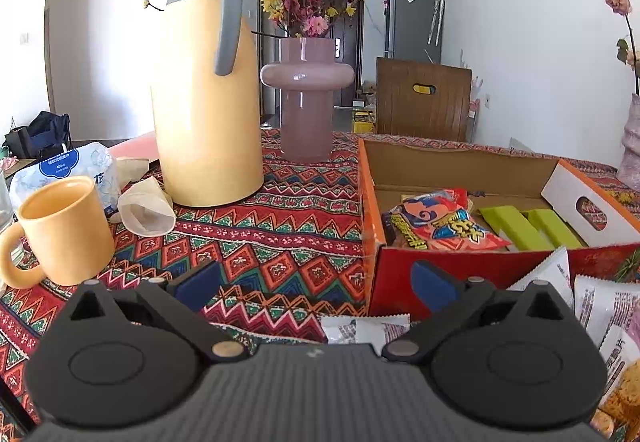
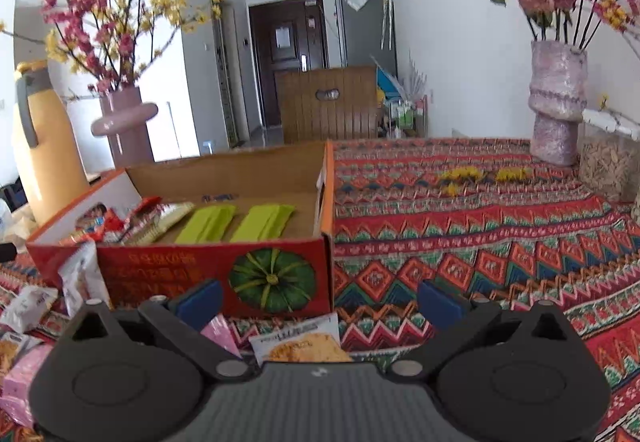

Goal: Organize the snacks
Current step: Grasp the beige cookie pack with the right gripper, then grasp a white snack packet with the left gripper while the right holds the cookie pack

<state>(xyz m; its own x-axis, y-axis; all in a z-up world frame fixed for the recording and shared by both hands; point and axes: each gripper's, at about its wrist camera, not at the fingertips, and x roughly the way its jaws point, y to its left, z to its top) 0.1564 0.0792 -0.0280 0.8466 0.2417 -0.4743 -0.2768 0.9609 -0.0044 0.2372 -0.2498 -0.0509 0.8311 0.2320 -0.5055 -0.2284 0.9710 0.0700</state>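
Right tool (image 2: 318,298): jaws spread wide, nothing between the blue pads (image 2: 438,302); it hangs low over the counter (image 2: 480,242), just short of the carton. Directly below and ahead of it lies a snack packet with a crumbly yellow picture (image 2: 298,342), flat on the patterned cloth, with a pink packet (image 2: 220,334) just beside it to the left. Left tool (image 1: 316,288): likewise fully open and holding nothing, poised over a white printed sachet (image 1: 360,328) that lies against the front wall of the open cardboard box (image 1: 400,282). More white packets (image 1: 600,302) lie near the box's front at the right of that view. Inside the box already: a red and blue snack bag (image 1: 436,222) and two green bars (image 2: 236,222) laid side by side. Handling assessment: the loose packets appear light, thin and soft, film-wrapped and probably slippery; contents such as crisps or biscuits would likely crush under a hard squeeze. A pinch on the crimped end seal or along one edge seems the safest hold, with the lower pad slid under the film since each packet lies flat. The box is shallow and open-topped, so release from above should be easy. The yellow mug (image 1: 60,226) and thermos jug (image 1: 204,102) stand well apart to the left.
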